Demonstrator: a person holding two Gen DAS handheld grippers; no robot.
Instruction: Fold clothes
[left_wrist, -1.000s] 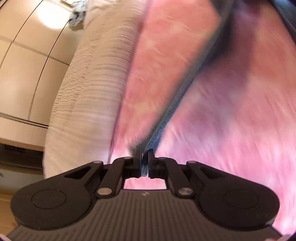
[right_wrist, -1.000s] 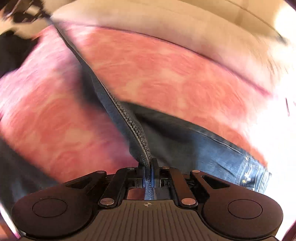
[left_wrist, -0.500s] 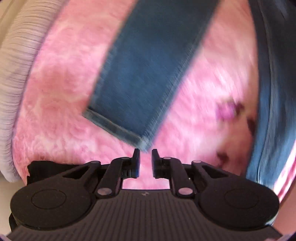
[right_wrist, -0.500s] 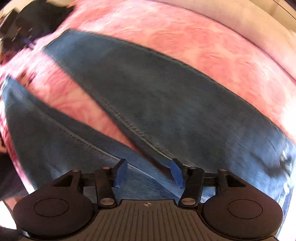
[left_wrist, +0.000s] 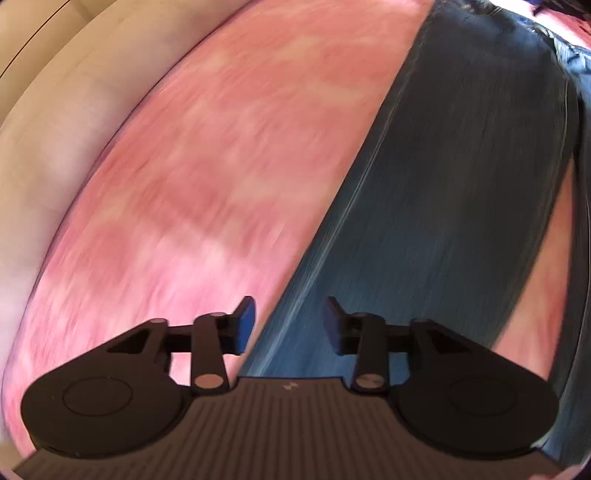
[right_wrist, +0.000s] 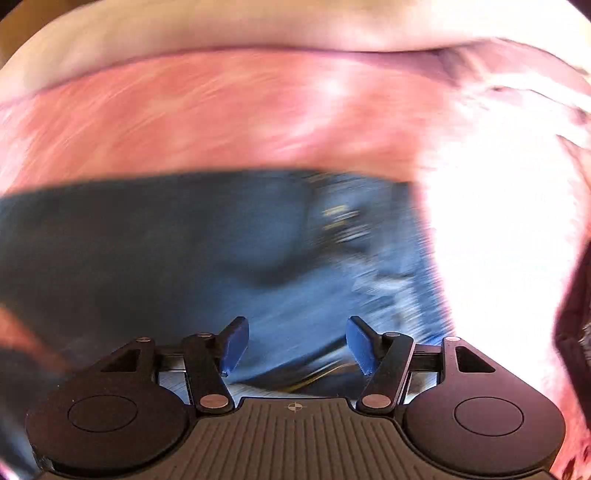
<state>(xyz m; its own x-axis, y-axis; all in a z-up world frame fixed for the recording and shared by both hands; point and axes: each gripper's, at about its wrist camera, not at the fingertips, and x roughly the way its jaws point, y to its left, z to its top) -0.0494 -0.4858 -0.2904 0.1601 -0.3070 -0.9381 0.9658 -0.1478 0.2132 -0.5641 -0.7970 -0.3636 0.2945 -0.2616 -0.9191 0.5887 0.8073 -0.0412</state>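
Blue jeans lie spread flat on a pink mottled blanket. In the left wrist view one leg runs from top right down to my left gripper, which hovers over the leg's left edge; its jaws are opening and nothing is between them. In the right wrist view the jeans' upper part with yellow stitching near the waist lies under my right gripper; its jaws are opening wide over the denim without pressing on it. Both views are blurred by motion.
A cream ribbed mattress edge borders the blanket on the left. The same pale edge runs along the top of the right wrist view. A sunlit, washed-out patch of blanket lies right of the jeans, with a dark shape at the far right.
Both grippers were shut on the jeans' edges a second ago and have let go and spread their jaws. The jeans have dropped flat onto the blanket, and both grippers swept across them.
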